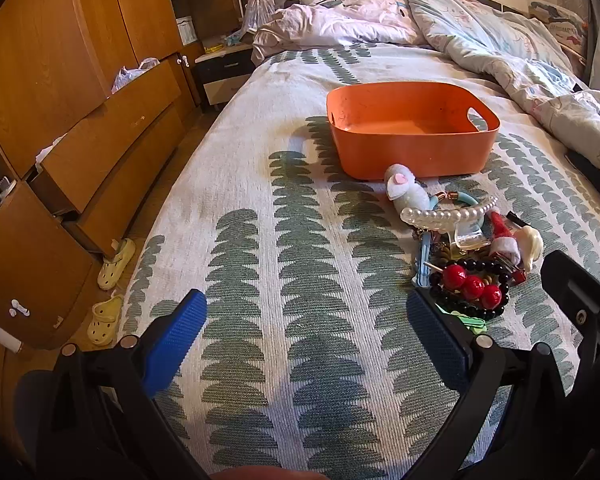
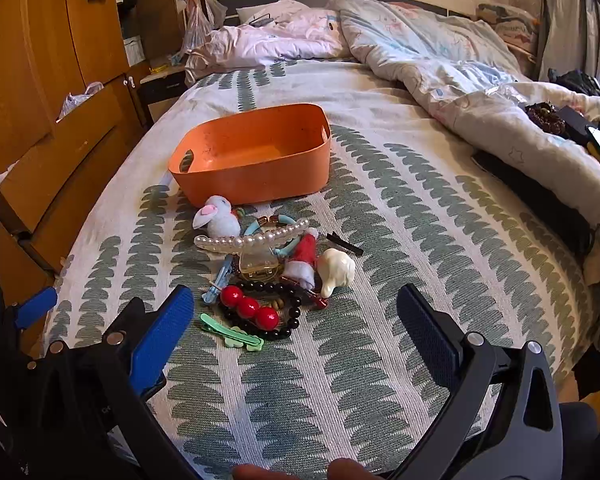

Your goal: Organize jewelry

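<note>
In the left wrist view, the left hand-held gripper (image 1: 306,330) hangs spread wide and empty over the leaf-patterned bed cover (image 1: 259,280); a heap of jewelry and hair clips (image 1: 468,256) lies to its right, near an empty orange plastic bin (image 1: 412,132). In the right wrist view, the right hand-held gripper (image 2: 295,324) is also wide and empty, the heap (image 2: 267,272) just beyond its left finger and the bin (image 2: 251,152) farther off.

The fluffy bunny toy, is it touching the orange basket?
Cannot tell. In the right wrist view the bunny toy sits right at the orange basket wall, overlapping its lower edge, with no gap or contact plainly shown.
</note>
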